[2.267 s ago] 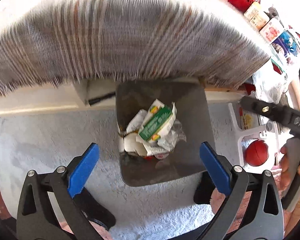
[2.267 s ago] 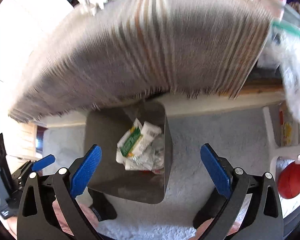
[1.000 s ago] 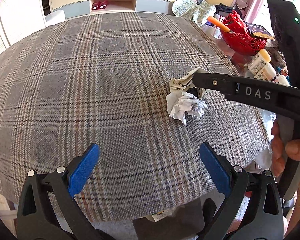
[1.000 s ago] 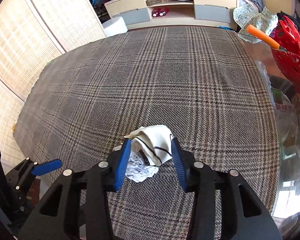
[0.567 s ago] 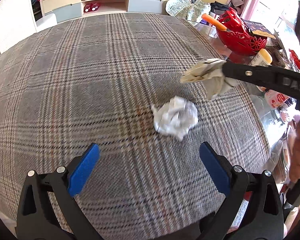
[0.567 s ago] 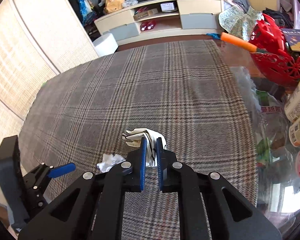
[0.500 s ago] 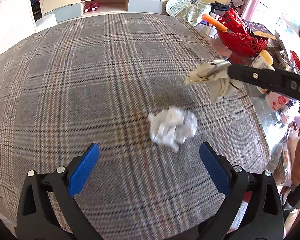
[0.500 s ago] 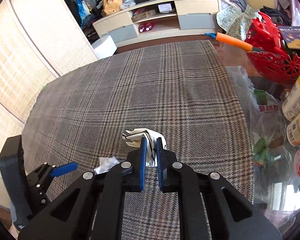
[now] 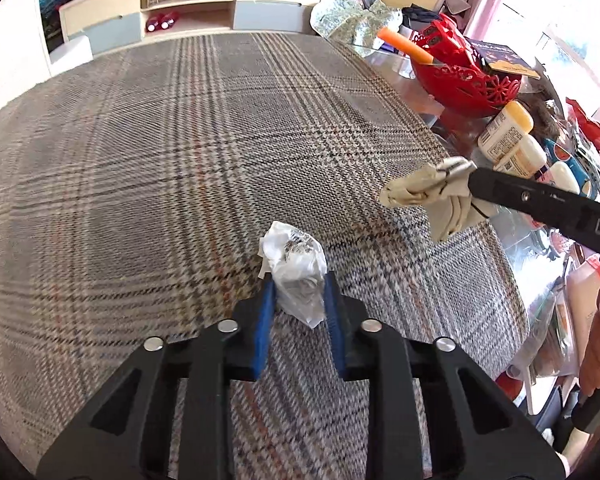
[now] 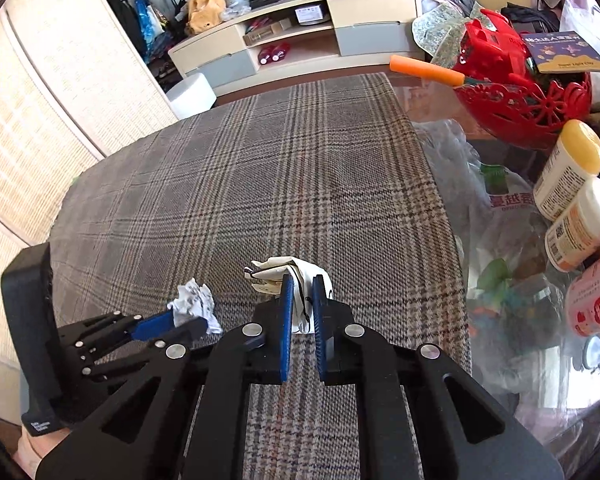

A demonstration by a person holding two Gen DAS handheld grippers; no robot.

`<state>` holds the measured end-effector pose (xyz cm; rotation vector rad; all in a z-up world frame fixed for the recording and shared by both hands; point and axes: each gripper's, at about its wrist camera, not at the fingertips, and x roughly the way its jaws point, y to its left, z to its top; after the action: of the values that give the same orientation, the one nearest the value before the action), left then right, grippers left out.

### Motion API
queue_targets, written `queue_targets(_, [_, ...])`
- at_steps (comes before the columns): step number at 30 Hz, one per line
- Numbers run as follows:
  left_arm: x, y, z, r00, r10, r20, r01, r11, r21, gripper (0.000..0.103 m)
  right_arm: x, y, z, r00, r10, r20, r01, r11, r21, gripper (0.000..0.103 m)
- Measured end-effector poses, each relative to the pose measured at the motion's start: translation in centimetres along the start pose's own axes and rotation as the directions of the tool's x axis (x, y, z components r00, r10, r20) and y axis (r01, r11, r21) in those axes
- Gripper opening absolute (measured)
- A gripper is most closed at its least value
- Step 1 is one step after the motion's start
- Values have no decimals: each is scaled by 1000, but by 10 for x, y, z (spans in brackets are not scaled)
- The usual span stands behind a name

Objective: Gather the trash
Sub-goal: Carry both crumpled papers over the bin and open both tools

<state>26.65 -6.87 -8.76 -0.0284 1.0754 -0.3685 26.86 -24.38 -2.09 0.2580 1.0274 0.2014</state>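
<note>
Now both of my tools have trash in them, above a bench [image 9: 172,168] covered in a grey plaid cloth.

The left gripper [image 9: 298,285] points steeply down near the bench's near edge. Its blue jaws are closing on a white crumpled paper [image 9: 294,264], which sits straight ahead between them and bulges out above the tips. The ball has no clear long axis.

The right gripper [image 10: 302,280] is closer to the cloth's right edge. Its jaws are nearly pressed together, pinching a cream folded wad [image 10: 274,271]. The wad's longer side runs across the jaws and pokes out to the left.

The two pieces are near each other but apart, each already in the nearer hand. I judge the next move is a carry, not a reach.

No bin shows in either view, so I cannot say which way the trash must go. I cannot tell whether the white paper still touches the cloth. Past the right edge, a red basket [image 10: 524,96] and bottles [image 10: 572,184] crowd a glass surface.
</note>
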Motion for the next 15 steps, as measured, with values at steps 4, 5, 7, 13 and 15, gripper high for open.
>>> queue_targets(4, [-29,-1,-13,999,28,19,-28,1000,8,7,-17,7,-14,1000,6,8,-6,1000,-7,11])
queue_targets(5, [-41,-3,-17,999,32,29,-32,999,7,7,-21,9,-18,1000,8,10,-8,1000,-8,11])
queue_targets(7, [-63,-6,-26,998,37,49,-38,999,10,7,-34,16,-28,1000,14,16,-14,1000,-13,11])
queue_targets(13, [-121,-17,-59,993,64,102,-67,998,20,7,-76,40,-65,999,22,37,-20,999,-50,11])
queue_targets(15, [-139,-23,-79,987,104,122,-110,993,37,7,-90,49,-81,999,20,44,-17,998,-67,11])
